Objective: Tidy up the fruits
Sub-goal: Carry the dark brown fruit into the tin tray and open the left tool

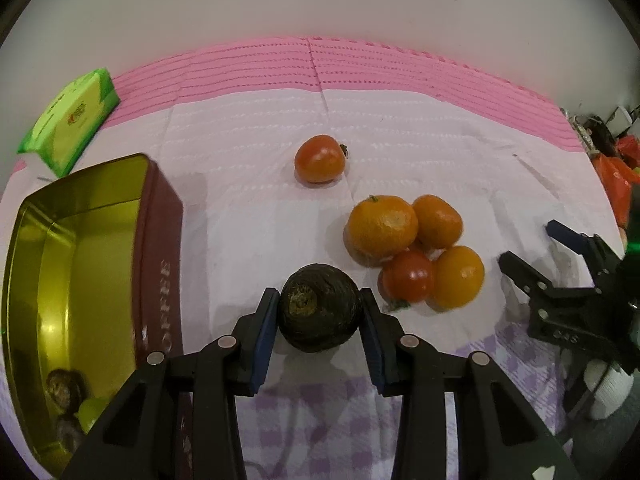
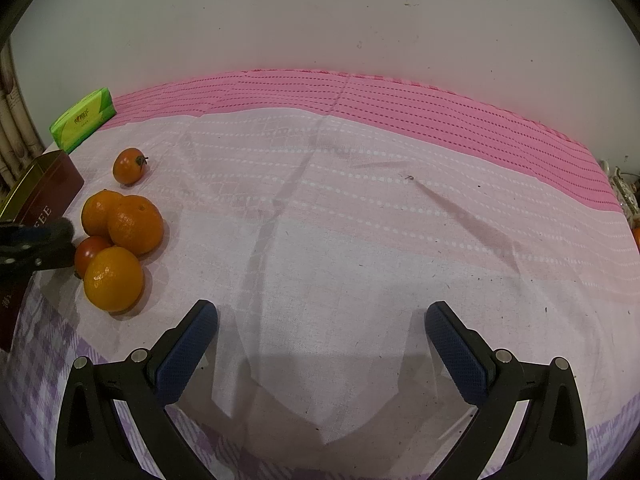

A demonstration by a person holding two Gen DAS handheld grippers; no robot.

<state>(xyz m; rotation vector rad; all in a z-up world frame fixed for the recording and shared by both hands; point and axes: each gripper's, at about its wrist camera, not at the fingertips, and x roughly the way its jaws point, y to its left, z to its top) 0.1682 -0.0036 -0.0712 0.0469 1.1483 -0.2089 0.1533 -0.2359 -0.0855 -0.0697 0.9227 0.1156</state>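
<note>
My left gripper (image 1: 320,310) is shut on a dark avocado (image 1: 319,306), held just above the cloth beside the open coffee tin (image 1: 160,248). The tin holds another dark fruit (image 1: 64,388) and a green one (image 1: 90,412). To the right lies a cluster of three oranges (image 1: 382,226) and a tomato (image 1: 408,276). A lone tomato (image 1: 320,159) lies further back. My right gripper (image 2: 320,316) is open and empty over bare cloth; it also shows in the left wrist view (image 1: 528,248). The cluster (image 2: 134,224) and lone tomato (image 2: 129,165) lie to its left.
A green tissue pack (image 1: 70,118) stands at the back left by the wall. The pink and white tablecloth (image 2: 360,220) covers the table. Red bags and clutter (image 1: 616,168) sit past the right edge. The tin's corner (image 2: 44,192) shows at the far left.
</note>
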